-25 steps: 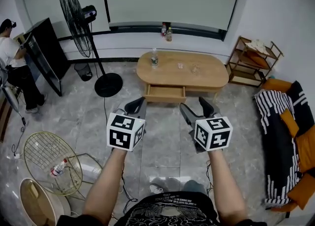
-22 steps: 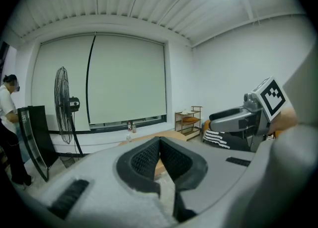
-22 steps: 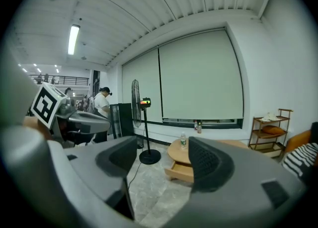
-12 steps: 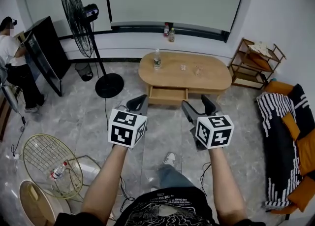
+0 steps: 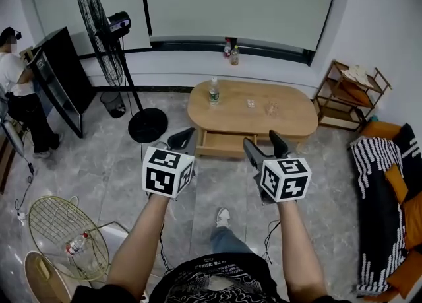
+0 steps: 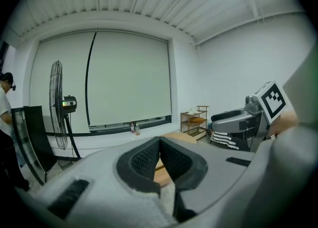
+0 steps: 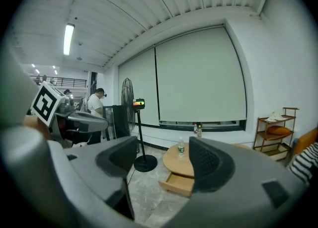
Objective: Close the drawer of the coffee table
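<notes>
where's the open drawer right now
Head view, centre: the drawer sticks out of the coffee table's near side, below the water bottle, towards its left end.

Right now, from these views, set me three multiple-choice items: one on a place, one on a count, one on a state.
1. In the head view, where on the table does the bottle stand?
A. near the left end
B. near the right end
C. dead centre

2. How many sill bottles stand on the sill?
A. one
B. two
C. four

3. The drawer is:
A. shut flush
B. pulled out
C. lying on the floor

Answers:
1 A: it stands by the left end, above the drawer.
2 B: a pair stands side by side.
3 B: its front sticks out past the table's edge and its inside shows.
</notes>
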`<state>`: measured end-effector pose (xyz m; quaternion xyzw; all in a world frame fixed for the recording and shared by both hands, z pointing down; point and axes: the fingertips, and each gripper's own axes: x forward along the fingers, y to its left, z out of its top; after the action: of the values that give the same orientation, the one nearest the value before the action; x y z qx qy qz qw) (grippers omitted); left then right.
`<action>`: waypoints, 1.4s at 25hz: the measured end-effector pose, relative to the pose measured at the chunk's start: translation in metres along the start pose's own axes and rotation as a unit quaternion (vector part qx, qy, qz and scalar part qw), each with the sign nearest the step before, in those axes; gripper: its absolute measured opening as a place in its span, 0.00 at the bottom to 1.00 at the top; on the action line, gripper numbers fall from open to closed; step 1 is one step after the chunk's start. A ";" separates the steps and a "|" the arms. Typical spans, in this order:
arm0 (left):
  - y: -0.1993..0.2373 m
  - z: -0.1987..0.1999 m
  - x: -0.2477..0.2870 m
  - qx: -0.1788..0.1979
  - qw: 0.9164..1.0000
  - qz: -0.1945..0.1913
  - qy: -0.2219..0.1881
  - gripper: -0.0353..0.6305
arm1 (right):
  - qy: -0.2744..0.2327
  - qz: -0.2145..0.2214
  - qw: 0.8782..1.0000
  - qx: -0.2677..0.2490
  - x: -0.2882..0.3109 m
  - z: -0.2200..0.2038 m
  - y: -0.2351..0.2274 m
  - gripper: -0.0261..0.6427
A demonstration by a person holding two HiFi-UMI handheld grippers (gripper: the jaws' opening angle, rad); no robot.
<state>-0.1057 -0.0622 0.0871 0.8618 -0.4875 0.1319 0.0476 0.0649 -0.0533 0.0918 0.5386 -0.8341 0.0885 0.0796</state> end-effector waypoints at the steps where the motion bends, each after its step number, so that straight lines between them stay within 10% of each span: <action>1: 0.006 0.002 0.012 0.001 1.000 0.000 0.002 0.06 | -0.001 0.000 1.000 0.005 0.012 0.003 -0.007 0.53; 16: 0.086 0.052 0.224 -0.001 1.000 -0.006 0.022 0.06 | 0.014 0.004 1.000 0.002 0.194 0.055 -0.134 0.53; 35: 0.111 0.041 0.278 -0.004 0.999 0.006 0.045 0.06 | 0.027 0.013 0.999 0.018 0.254 0.043 -0.168 0.53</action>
<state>-0.0569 -0.3586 0.1188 0.8518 -0.4907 0.1686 0.0724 0.1135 -0.3561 0.1185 0.5261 -0.8371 0.1192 0.0911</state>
